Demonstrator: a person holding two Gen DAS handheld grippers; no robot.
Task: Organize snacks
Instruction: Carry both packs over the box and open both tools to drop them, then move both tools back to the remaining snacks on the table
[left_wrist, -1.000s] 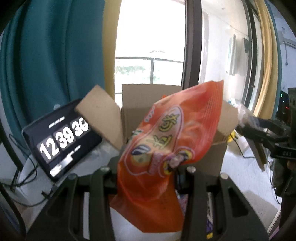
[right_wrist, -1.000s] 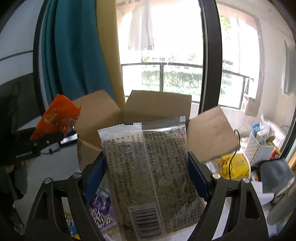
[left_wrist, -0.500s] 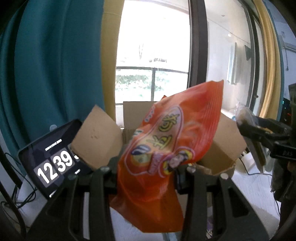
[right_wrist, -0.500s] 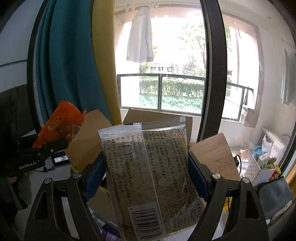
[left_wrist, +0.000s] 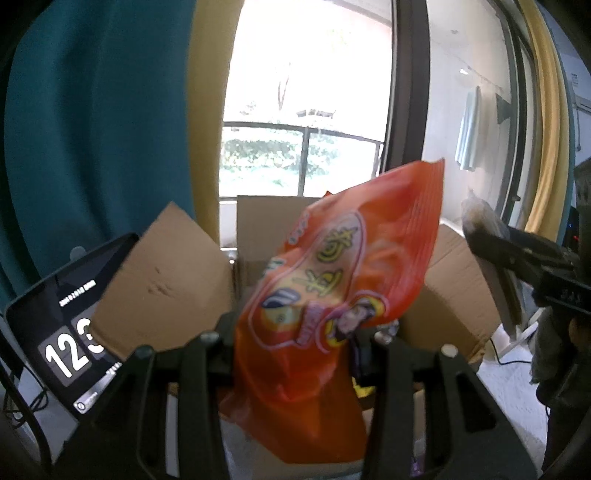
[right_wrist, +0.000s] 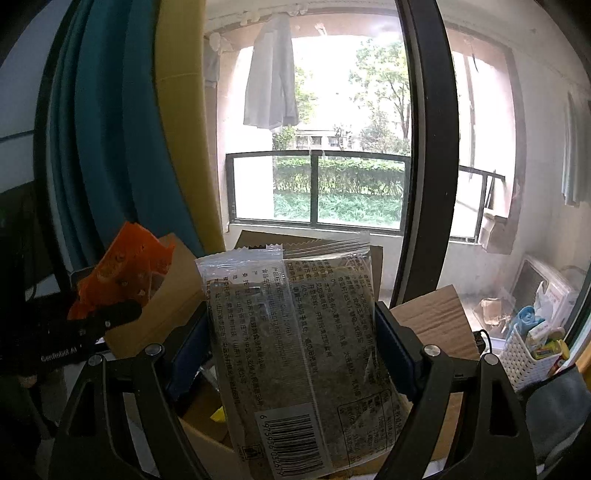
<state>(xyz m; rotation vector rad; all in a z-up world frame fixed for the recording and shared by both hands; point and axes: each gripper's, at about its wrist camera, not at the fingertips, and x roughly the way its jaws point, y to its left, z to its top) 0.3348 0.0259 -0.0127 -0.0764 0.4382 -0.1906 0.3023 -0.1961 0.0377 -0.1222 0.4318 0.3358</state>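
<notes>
Carrying both snacks boxward: left gripper (left_wrist: 295, 339) jaws, easing apart, pinch the orange packet (left_wrist: 332, 295) at centre frame; right gripper (right_wrist: 291, 347) jaws hold the clear seaweed pack (right_wrist: 295, 339). Beyond, the cardboard box (left_wrist: 447, 310) waits; next, lower and release inside.

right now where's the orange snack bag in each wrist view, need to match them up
Left wrist view: the orange snack bag fills the centre, standing between the left gripper fingers, whose jaws are opening.
Right wrist view: the same bag is small at the left edge, sticking up from the left gripper.
Shared landmark: the open cardboard box lies behind the bag in both views.
</notes>
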